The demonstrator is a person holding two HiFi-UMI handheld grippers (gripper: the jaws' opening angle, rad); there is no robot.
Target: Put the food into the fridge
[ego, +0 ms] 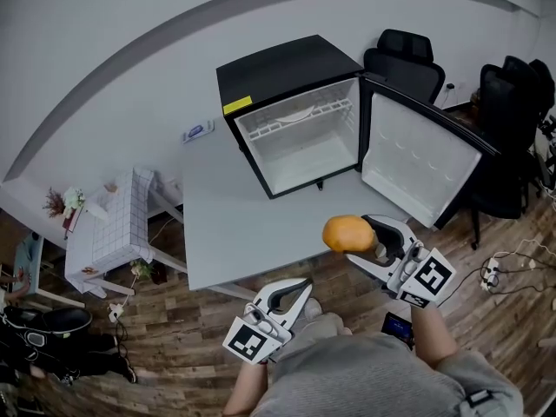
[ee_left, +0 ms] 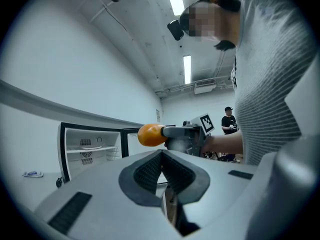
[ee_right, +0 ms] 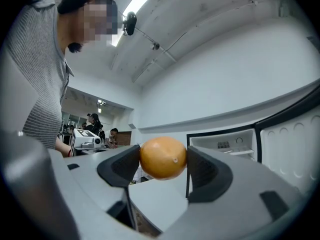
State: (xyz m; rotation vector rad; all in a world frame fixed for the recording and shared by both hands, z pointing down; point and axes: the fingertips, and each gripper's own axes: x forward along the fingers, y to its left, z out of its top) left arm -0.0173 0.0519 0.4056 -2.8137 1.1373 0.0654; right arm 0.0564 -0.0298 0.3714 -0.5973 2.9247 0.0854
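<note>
Right gripper (ego: 363,240): its jaws are clamping the orange (ee_right: 163,157) from both sides, holding it in the air over the near edge of the grey table (ego: 234,224).
Left gripper (ee_left: 161,156): its jaws are pressing together with nothing between them, hovering just off the table's near edge.
Orange: it is hanging in front of the mini fridge (ego: 291,76), well apart from it, not yet inside.
Mini fridge: it is sitting on the table, its door (ego: 417,168) standing wide open to the right.
</note>
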